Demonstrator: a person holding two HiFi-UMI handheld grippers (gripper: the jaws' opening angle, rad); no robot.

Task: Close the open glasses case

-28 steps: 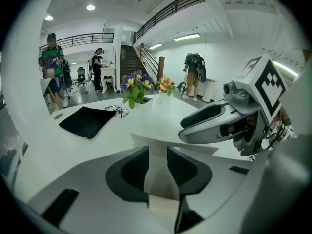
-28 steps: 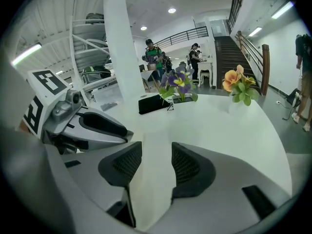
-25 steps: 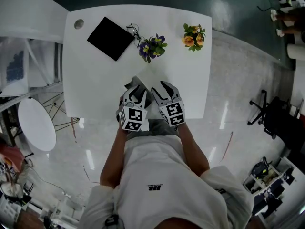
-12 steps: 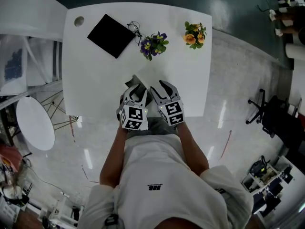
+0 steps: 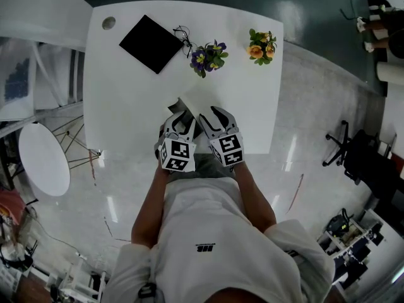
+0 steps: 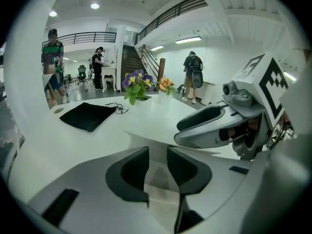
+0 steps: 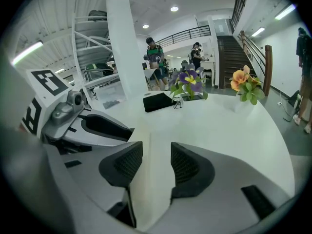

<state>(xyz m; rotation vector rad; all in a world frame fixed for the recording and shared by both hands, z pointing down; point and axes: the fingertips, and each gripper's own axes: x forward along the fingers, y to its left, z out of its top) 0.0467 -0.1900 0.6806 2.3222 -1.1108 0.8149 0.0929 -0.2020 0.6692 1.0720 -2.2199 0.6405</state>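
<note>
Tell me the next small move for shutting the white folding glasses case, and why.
Probably close the left gripper on the raised flap of the white folding glasses case and fold it down. Both grippers sit at the case near the white table edge. The left and right gripper jaws stand apart with white case panel between, so nothing looks gripped.

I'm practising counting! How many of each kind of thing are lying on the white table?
Flower bunches: 2 (purple flowers, orange flowers)
Black cloth: 1
Glasses: 1
Glasses case: 1
Total: 5
</note>
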